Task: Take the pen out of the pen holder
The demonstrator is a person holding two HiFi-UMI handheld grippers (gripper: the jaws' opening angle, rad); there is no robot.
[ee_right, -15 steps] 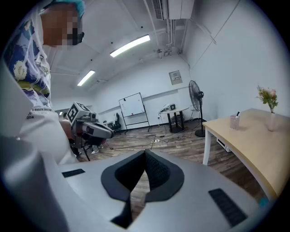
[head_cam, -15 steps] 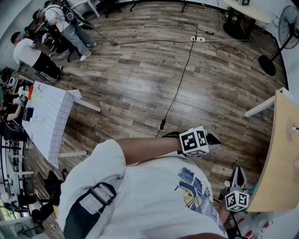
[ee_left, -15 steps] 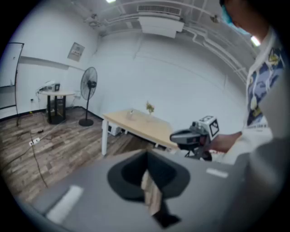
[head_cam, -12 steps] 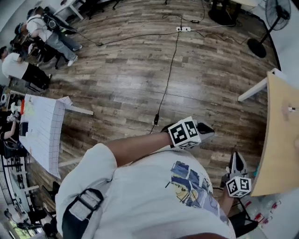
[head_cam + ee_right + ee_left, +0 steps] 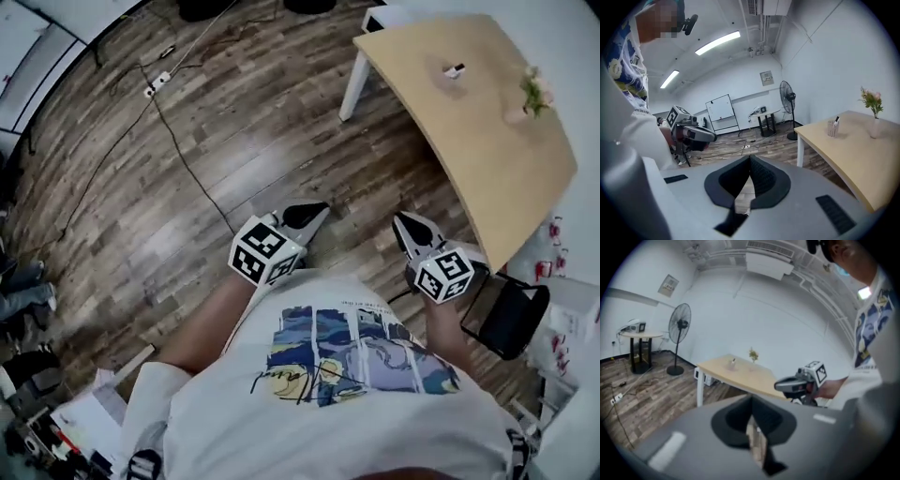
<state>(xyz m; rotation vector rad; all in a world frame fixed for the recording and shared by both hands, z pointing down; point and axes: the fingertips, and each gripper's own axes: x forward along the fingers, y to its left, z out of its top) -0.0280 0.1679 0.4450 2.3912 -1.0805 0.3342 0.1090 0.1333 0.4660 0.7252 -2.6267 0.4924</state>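
A small mesh pen holder [image 5: 453, 70] with a pen [image 5: 836, 120] sticking out of it stands on the far part of a light wooden table [image 5: 487, 150]. The holder also shows in the left gripper view [image 5: 733, 363] and the right gripper view [image 5: 832, 128]. My left gripper [image 5: 319, 208] and right gripper [image 5: 400, 220] hang side by side over the floor, well short of the table. Both point toward it with jaws together and nothing between them. In their own views the left gripper [image 5: 751, 399] and right gripper [image 5: 750, 160] show empty.
A vase of flowers [image 5: 530, 94] stands on the table beyond the holder. A black chair [image 5: 506, 314] sits by my right hand. A cable and power strip [image 5: 155, 82] lie on the wood floor. A standing fan [image 5: 679, 329] and a small round table [image 5: 640, 336] stand at the wall.
The head view has swung round: the wooden table has moved from the right edge to the upper right ahead. Both grippers now point toward it, side by side.
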